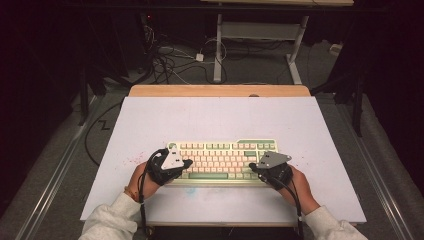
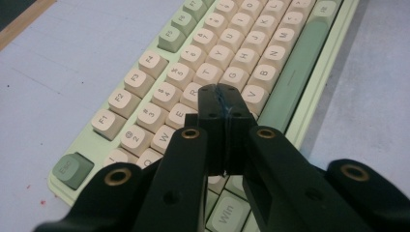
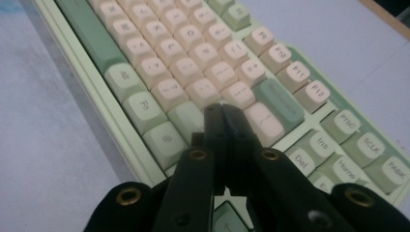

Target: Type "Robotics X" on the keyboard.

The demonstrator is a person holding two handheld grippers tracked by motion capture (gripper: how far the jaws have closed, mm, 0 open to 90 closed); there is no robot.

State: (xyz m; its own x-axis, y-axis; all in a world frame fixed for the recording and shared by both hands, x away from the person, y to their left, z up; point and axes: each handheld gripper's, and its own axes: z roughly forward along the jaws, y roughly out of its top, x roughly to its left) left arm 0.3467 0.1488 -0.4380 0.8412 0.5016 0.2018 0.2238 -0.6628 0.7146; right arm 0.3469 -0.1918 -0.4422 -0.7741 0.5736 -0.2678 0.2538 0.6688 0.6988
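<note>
On the white table (image 1: 150, 115), near your edge, lies the green and cream keyboard (image 1: 222, 161). Your left gripper (image 2: 223, 89) is clenched, empty, above the R and F keys. Your right gripper (image 3: 223, 108) is also pressed together, empty, above the keyboard's right part.

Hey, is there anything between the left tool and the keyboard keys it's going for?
Nothing visible stands in the way. The left tool, its jaws closed together, sits right over the letter keys of the keyboard, around F and V, with bare keycaps beneath its tip. The right tool, also closed, is over the keyboard's other end, well apart.
</note>
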